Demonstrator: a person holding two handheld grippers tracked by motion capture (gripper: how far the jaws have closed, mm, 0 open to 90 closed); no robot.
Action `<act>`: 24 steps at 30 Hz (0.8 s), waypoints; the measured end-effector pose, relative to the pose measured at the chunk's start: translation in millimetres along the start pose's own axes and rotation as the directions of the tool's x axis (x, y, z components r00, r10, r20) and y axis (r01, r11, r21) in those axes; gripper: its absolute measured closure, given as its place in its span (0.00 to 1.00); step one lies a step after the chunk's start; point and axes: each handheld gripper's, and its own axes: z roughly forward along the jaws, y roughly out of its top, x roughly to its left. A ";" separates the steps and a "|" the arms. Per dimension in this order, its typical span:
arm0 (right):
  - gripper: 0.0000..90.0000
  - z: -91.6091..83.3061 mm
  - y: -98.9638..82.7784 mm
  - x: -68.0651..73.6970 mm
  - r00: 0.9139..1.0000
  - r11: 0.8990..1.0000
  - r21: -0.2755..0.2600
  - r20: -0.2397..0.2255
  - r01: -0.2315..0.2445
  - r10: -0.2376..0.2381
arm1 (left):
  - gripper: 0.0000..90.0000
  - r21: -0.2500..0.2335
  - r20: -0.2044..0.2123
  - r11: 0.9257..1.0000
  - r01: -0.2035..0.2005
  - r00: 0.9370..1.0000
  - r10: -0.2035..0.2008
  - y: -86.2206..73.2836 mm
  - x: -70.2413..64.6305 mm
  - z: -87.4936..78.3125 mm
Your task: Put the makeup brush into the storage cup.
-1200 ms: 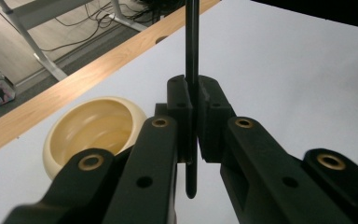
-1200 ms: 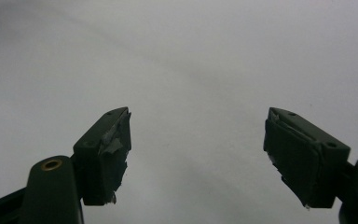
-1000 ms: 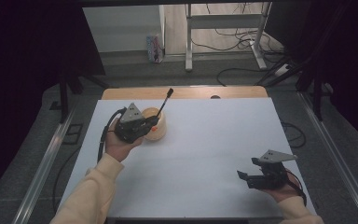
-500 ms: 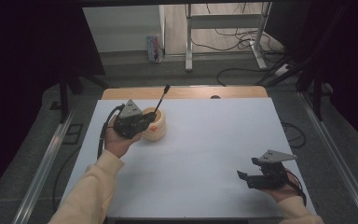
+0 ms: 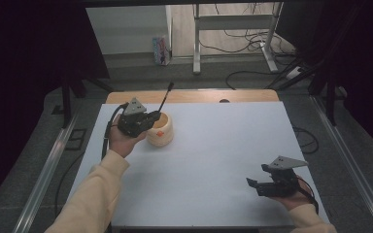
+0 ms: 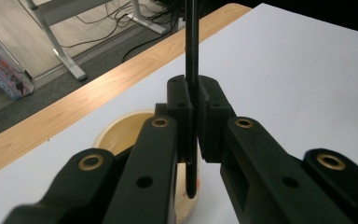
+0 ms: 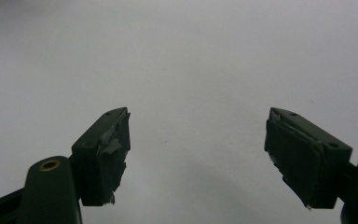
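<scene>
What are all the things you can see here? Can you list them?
bowl: one, cream-coloured, far left part of the table, under the left gripper.
black rod: one, thin, clamped in the left gripper, lower end at the bowl, top slanting up and away.
table: one, white top with a wooden strip along the far edge.
colourful box: one, on the floor beyond the table.
cables: several, black, on the floor behind.
left gripper: one, black, shut on the rod.
right gripper: one, black, open, over bare table at the near right.
</scene>
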 end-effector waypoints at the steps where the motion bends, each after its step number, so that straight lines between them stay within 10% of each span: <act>1: 0.25 0.2 0.0 0.0 1.000 1.000 0.000 0.001 0.000 0.000 | 0.95 -0.003 -0.001 1.000 0.009 1.000 -0.009 -0.2 1.0 1.5; 24: 0.25 1.0 -1.2 -0.7 1.000 1.000 0.007 0.003 -0.003 0.003 | 0.95 -0.012 -0.026 0.998 0.058 0.998 -0.058 -7.1 20.1 24.9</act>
